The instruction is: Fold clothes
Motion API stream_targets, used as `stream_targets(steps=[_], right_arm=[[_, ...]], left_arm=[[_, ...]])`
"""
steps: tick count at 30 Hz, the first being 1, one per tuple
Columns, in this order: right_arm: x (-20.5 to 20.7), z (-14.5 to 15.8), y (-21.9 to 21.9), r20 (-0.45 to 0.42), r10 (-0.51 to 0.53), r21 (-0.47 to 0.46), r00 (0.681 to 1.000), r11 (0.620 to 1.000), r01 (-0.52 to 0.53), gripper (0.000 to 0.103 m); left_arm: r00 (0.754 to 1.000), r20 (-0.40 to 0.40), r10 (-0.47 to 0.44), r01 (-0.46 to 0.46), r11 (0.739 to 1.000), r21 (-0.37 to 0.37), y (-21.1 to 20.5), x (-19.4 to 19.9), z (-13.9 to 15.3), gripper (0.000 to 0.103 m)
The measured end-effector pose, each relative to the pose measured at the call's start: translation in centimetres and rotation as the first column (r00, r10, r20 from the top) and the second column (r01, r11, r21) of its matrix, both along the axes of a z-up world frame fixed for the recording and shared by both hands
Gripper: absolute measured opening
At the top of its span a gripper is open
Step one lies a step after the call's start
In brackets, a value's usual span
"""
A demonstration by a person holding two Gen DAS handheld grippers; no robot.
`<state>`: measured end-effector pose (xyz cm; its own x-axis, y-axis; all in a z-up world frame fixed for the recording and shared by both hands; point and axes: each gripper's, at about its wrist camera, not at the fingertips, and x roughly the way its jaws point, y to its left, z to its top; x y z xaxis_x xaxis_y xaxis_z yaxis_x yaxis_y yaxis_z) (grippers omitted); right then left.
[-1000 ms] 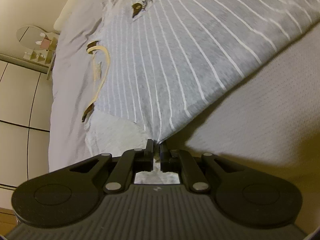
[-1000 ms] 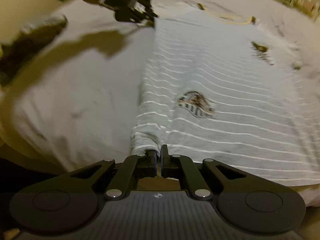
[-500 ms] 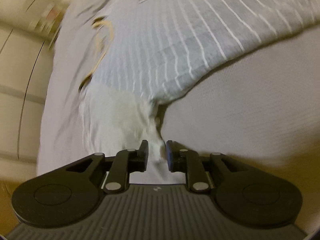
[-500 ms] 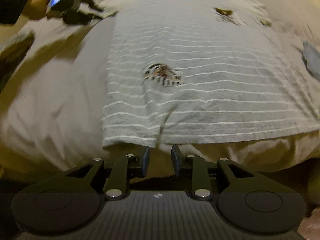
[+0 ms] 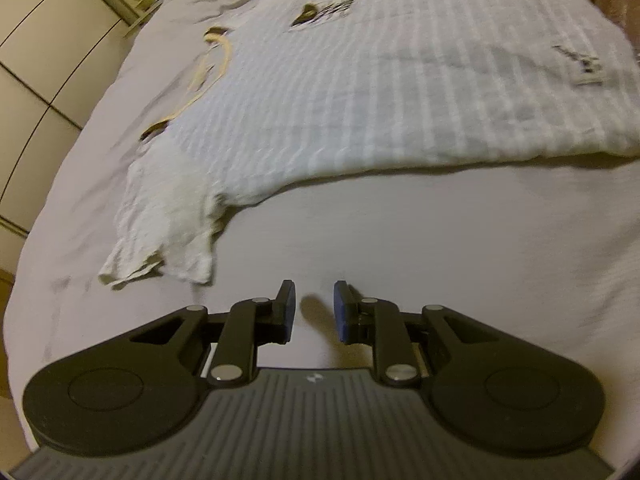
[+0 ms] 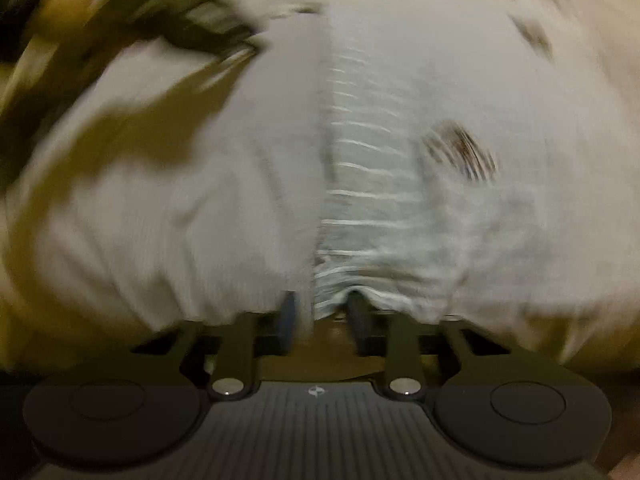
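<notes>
Your left gripper (image 5: 314, 307) stands wide apart and empty above bare bed sheet (image 5: 400, 240), just short of the crumpled sleeve (image 5: 160, 236) of the striped T-shirt (image 5: 360, 92). Your right gripper (image 6: 320, 314) is also spread, with the shirt's hem corner (image 6: 332, 296) lying between the fingers; blur prevents telling whether they touch it. The left wrist view alone shows the neckline with yellow trim (image 5: 212, 60), a care label (image 5: 588, 68) at far right, and pale cupboard doors (image 5: 44, 48) beyond the bed. The right wrist view, heavily smeared, alone shows the chest print (image 6: 460, 156) and your left gripper at upper left. The shirt lies flat on the bed, its long axis running from the hem at your right gripper away toward the neckline.
</notes>
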<state>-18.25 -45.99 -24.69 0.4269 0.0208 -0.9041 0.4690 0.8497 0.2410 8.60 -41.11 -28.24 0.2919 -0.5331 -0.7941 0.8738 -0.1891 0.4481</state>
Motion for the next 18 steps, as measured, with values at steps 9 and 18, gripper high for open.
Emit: stream_targets(steps=[9,18], right_arm=[[-4.9,-0.2,-6.5,0.071,-0.376,0.55,0.924,0.788,0.278,0.004],[-6.4,-2.4,-7.4,-0.088,-0.368,0.572,0.926,0.742,0.349,0.011]], left_arm=[[0.988,0.0,-0.155,0.155,0.987,-0.045,0.7,-3.1,1.8,0.018],[0.887,0.088,-0.454,0.458,0.888,-0.03,1.8,-8.0,0.1,0.024]])
